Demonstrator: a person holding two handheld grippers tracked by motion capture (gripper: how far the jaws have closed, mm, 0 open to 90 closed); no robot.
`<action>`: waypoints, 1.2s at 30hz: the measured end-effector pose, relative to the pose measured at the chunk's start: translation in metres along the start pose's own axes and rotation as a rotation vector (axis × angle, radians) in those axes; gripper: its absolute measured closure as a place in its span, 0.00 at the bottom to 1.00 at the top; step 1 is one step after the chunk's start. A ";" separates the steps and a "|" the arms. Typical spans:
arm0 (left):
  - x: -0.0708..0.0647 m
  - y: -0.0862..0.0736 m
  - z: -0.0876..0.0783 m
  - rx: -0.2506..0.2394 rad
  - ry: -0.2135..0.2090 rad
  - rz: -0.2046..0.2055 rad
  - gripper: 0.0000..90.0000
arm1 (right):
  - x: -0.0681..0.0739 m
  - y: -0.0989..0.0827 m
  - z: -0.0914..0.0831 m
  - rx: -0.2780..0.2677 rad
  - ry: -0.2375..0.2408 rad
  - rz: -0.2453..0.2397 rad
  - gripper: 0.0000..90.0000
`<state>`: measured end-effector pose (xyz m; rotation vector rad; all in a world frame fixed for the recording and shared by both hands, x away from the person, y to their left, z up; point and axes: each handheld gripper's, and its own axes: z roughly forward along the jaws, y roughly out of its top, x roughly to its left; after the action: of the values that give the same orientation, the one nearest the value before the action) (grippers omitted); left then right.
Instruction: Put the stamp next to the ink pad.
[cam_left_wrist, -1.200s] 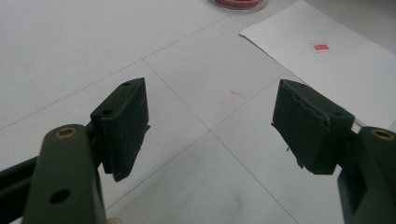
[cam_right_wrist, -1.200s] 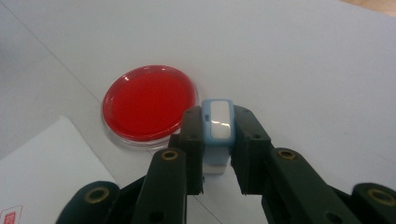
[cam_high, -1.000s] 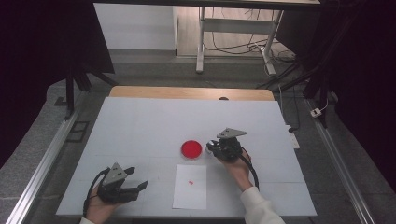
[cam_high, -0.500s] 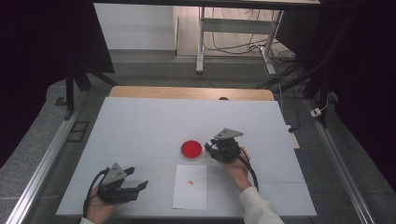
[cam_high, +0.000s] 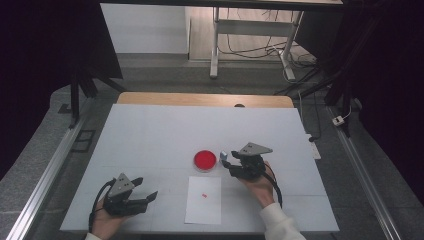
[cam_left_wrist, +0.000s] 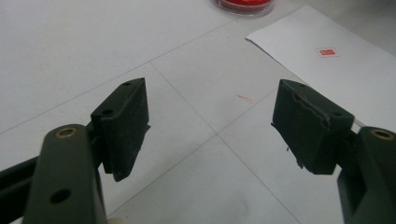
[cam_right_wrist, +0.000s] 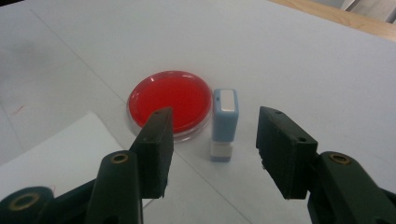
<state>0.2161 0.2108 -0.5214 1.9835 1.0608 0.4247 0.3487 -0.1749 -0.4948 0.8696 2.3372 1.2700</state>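
The right tongs (cam_right_wrist: 212, 154) have just been opening; the pale blue stamp (cam_right_wrist: 223, 123) lies between their jaws, untouched, on the bench (cam_high: 150, 135) beside the red ink pad (cam_right_wrist: 170, 102). The left tongs (cam_left_wrist: 210, 126) stand open and empty near the paper (cam_high: 204, 199).

Small light-blue stamp (cam_right_wrist: 224, 125) stands upright, seemingly touching the round red ink pad (cam_right_wrist: 170, 103).

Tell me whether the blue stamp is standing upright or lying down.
Upright: the blue stamp stands on its white end beside the red ink pad, free between the right gripper's open jaws.
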 end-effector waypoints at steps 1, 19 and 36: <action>0.000 0.000 0.000 -0.001 0.001 0.000 0.30 | 0.000 -0.001 -0.002 0.003 0.002 -0.006 0.51; -0.002 0.000 0.002 0.005 -0.016 0.015 0.30 | 0.003 -0.032 -0.050 -0.023 -0.010 -0.026 0.51; 0.000 0.001 0.006 0.015 -0.025 0.027 0.30 | -0.017 -0.088 -0.119 -0.020 -0.064 0.018 0.50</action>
<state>0.2204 0.2075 -0.5247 2.0132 1.0248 0.4066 0.2649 -0.2974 -0.5047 0.9134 2.2690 1.2518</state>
